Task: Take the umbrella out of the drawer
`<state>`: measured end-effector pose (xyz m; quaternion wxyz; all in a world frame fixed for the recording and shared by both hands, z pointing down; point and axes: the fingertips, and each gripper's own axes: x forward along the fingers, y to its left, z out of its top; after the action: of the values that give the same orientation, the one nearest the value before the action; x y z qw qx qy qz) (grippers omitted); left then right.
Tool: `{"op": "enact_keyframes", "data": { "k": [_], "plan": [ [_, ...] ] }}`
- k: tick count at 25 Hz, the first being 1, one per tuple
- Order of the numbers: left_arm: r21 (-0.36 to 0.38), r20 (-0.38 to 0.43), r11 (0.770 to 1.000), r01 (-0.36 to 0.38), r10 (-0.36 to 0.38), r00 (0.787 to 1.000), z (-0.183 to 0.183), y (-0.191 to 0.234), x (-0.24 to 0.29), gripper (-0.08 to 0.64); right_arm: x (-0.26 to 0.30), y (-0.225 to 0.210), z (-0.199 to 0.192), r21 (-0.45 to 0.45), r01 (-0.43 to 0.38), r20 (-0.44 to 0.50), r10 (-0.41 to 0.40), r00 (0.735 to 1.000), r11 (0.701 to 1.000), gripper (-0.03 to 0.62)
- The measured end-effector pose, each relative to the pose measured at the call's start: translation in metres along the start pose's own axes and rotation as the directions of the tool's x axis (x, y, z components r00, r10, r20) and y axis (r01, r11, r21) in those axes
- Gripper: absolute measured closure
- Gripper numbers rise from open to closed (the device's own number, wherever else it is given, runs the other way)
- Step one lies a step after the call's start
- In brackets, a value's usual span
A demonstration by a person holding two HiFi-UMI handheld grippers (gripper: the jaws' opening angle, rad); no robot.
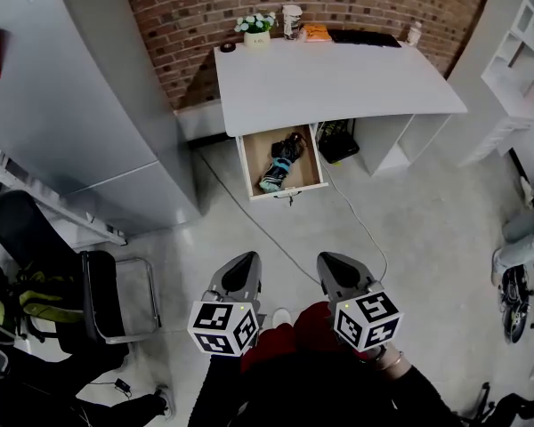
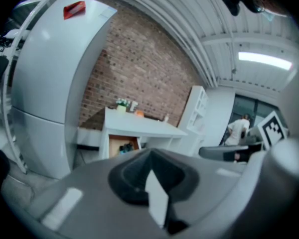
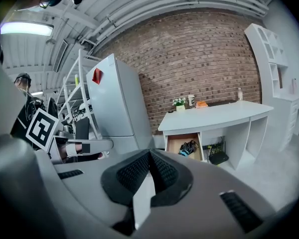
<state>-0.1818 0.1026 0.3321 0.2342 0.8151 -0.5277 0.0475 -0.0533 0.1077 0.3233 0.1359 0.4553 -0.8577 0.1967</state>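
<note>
The white desk [image 1: 338, 83] stands against the brick wall with its wooden drawer [image 1: 253, 169] pulled open. A folded black and teal umbrella [image 1: 279, 164] lies inside it. My left gripper [image 1: 242, 263] and right gripper [image 1: 331, 263] hang side by side over the floor, well short of the drawer, both shut and empty. In the left gripper view the left gripper [image 2: 150, 156] points towards the desk, and the drawer [image 2: 120, 145] is small and far. In the right gripper view the right gripper [image 3: 149, 156] faces the drawer [image 3: 178, 141] with the umbrella [image 3: 188, 147] showing.
A tall grey cabinet [image 1: 80, 105] stands left of the desk, with a black office chair [image 1: 62, 283] nearer me. White shelving [image 1: 516, 60] and a scooter [image 1: 516, 274] are at the right. A cable [image 1: 276, 238] crosses the floor. A flower pot [image 1: 256, 28] sits on the desk. A person [image 2: 237, 129] stands far off.
</note>
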Motion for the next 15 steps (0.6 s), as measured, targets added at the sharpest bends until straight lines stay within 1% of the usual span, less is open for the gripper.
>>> {"op": "enact_keyframes", "data": {
  "k": [4,10,15],
  "plan": [
    [-0.009,0.003,1.0,-0.004,0.004,1.0,0.003,0.013,0.004,0.557,0.006,0.0,0.004,-0.014,0.012,-0.006,-0.012,1.0,1.0,0.591],
    [-0.012,-0.016,1.0,-0.007,0.007,1.0,0.006,0.022,0.024,0.557,0.018,-0.014,-0.001,-0.006,0.032,-0.037,-0.033,0.999,0.999,0.591],
    [0.009,-0.045,1.0,-0.01,0.01,0.999,0.009,0.028,0.046,0.557,0.033,-0.025,0.004,0.0,0.034,-0.049,-0.033,0.998,0.999,0.591]
  ]
}}
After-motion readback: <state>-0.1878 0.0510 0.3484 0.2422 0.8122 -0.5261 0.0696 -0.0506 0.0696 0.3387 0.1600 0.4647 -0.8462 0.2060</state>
